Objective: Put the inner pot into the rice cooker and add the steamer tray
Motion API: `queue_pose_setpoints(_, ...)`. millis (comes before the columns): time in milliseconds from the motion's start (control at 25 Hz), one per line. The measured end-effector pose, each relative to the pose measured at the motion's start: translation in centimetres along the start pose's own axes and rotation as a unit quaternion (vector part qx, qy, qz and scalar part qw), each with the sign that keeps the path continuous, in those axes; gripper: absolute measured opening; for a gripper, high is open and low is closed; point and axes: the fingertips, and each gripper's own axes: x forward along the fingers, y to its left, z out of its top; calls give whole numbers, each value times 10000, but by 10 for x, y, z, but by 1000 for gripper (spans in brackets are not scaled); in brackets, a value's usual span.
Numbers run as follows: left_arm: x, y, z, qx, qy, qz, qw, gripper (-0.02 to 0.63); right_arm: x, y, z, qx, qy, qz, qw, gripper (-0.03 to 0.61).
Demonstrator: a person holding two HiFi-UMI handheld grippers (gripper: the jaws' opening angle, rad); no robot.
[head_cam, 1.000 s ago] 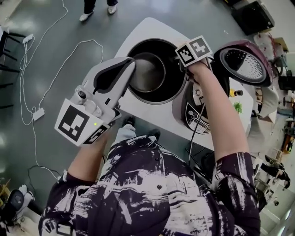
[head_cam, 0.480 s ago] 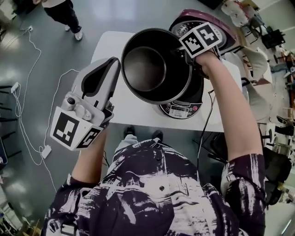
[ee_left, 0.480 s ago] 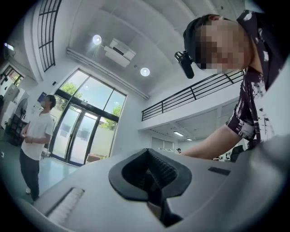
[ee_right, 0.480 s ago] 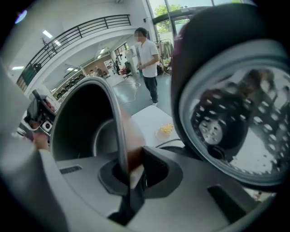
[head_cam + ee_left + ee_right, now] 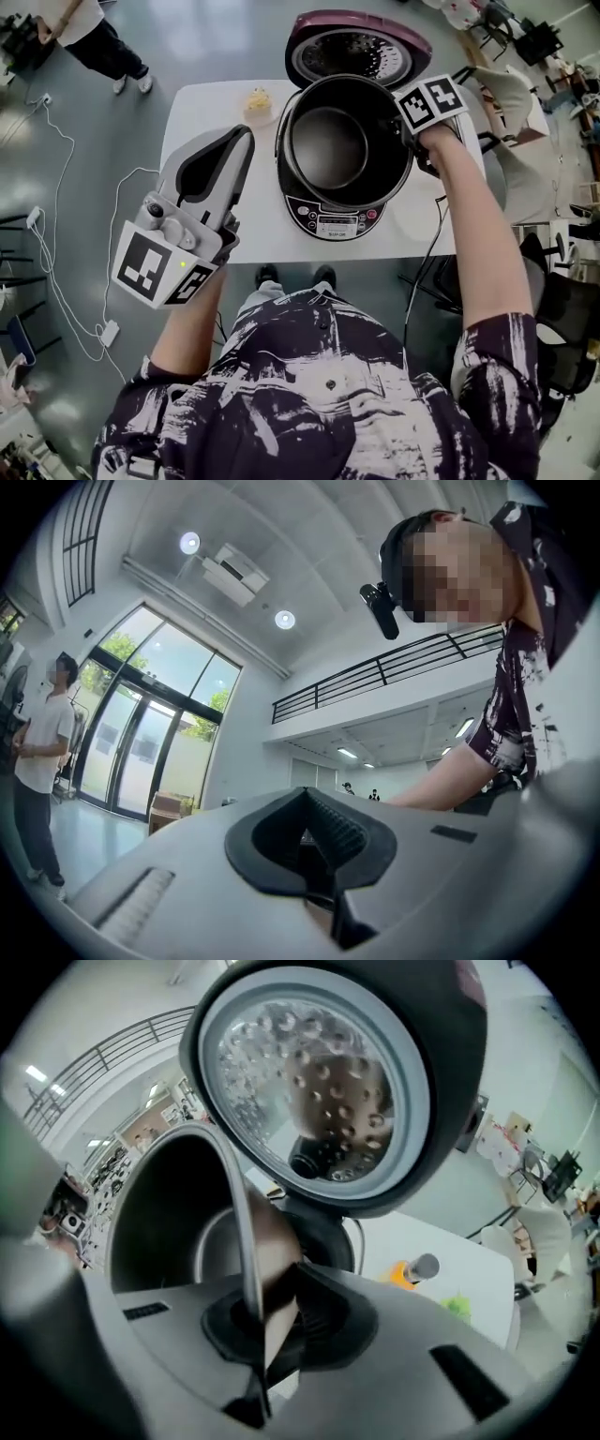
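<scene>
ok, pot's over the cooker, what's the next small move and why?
Probably lower the inner pot straight down into the rice cooker. The right gripper is clamped on its rim, the pot hangs roughly centred over the open cavity but isn't seated, and the lid is up.

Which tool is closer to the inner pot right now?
Right. The right tool is shut on the rim of the inner pot, on its right side. The left tool, shut with nothing in it, is off to the pot's left and not touching it.
</scene>
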Motion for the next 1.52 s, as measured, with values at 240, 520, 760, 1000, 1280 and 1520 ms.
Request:
queue_pose_setpoints(240, 4, -2, -11, -4, 153, 60, 9999, 5, 25, -29, -20, 261, 148, -204, 9993, 5)
queue_pose_setpoints(520, -10, 6, -17, -58, 243, 271, 9993, 5, 52, -36, -26, 325, 388, -437, 9978, 5)
queue_pose_setpoints(760, -23, 17, -23, -121, 241, 413, 9988, 5, 68, -44, -30, 242, 603, -819, 9945, 6)
queue_pose_setpoints(1000, -35, 27, -23, -181, 234, 536, 9981, 5, 75, -47, -31, 8, 845, -1132, 9900, 5)
queue_pose_setpoints(1280, -42, 34, -28, -190, 207, 570, 9980, 5, 86, -51, -37, -200, 986, -1343, 9858, 5)
queue_pose_setpoints(1520, -44, 34, -30, -237, 208, 545, 9980, 5, 85, -49, -36, -608, 1169, -1575, 9787, 8)
